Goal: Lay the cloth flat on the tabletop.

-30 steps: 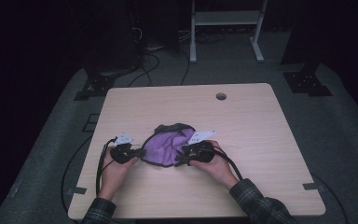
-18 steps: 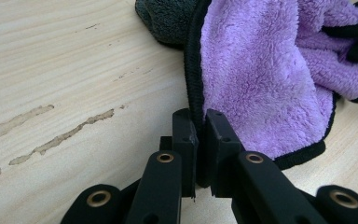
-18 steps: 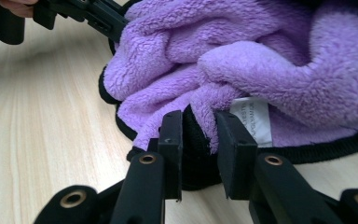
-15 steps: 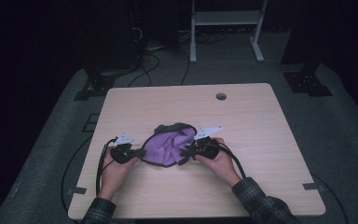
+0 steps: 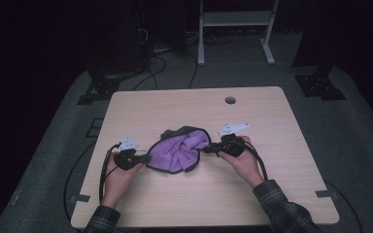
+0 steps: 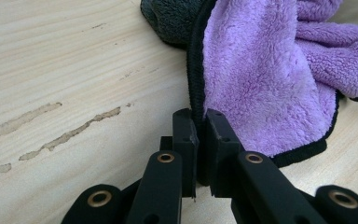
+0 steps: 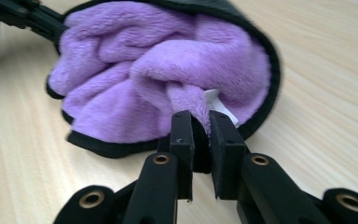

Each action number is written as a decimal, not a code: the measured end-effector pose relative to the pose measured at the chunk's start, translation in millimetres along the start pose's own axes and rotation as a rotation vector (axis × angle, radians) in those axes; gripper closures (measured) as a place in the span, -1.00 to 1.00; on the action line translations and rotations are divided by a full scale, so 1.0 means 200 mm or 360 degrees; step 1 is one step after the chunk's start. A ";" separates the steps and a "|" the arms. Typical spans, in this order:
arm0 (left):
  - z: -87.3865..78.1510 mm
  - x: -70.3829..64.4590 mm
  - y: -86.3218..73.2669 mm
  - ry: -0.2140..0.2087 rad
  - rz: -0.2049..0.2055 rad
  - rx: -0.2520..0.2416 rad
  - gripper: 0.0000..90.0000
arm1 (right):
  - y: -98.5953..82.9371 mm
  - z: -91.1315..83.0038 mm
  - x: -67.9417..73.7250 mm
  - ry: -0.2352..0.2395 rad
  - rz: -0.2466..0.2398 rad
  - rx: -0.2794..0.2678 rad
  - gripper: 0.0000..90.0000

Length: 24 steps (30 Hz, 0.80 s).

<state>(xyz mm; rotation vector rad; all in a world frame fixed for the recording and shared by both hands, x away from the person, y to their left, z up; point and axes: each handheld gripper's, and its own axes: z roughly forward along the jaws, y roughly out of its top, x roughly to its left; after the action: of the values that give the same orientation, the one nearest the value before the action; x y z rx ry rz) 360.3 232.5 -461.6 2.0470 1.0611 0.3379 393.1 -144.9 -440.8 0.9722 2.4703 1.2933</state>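
The left hand-held gripper (image 5: 135,159) is pinching the black-bound left edge of the purple microfibre cloth (image 5: 179,151), which is lying bunched on the worktop (image 5: 184,204) between the two tools, while the right hand-held gripper (image 5: 217,146) is clamping a purple fold by the white care tag (image 7: 216,106) on the cloth's right side. To spread it well, I judge both grips should be holding firm while drawing evenly apart from the cloth, low over the wood. Counting: one cloth, two grippers, one tag.
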 end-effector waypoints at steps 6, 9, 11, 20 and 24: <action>-0.02 0.02 0.02 -0.0005 -0.0017 -0.0060 0.88 | -0.02 -0.11 -0.09 -0.0076 0.0050 -0.0016 0.81; -0.05 0.04 0.06 0.0000 -0.0019 -0.0119 0.90 | -0.03 -0.18 -0.14 -0.0109 0.0088 -0.0049 0.82; -0.07 0.05 0.08 -0.0010 -0.0034 -0.0156 0.91 | -0.03 -0.23 -0.17 -0.0129 0.0115 -0.0075 0.82; -0.14 0.04 0.17 0.0003 0.0005 -0.0285 0.92 | -0.02 -0.44 -0.27 -0.0196 0.0157 -0.0200 0.83; -0.17 0.03 0.25 0.0016 0.0044 -0.0326 0.92 | 0.03 -0.51 -0.26 -0.0239 0.0102 -0.0231 0.83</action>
<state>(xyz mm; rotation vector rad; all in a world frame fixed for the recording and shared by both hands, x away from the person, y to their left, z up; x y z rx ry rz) 373.9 239.0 -402.9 1.8799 0.9632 0.4524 389.6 -242.8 -381.3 1.0777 2.2176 1.3450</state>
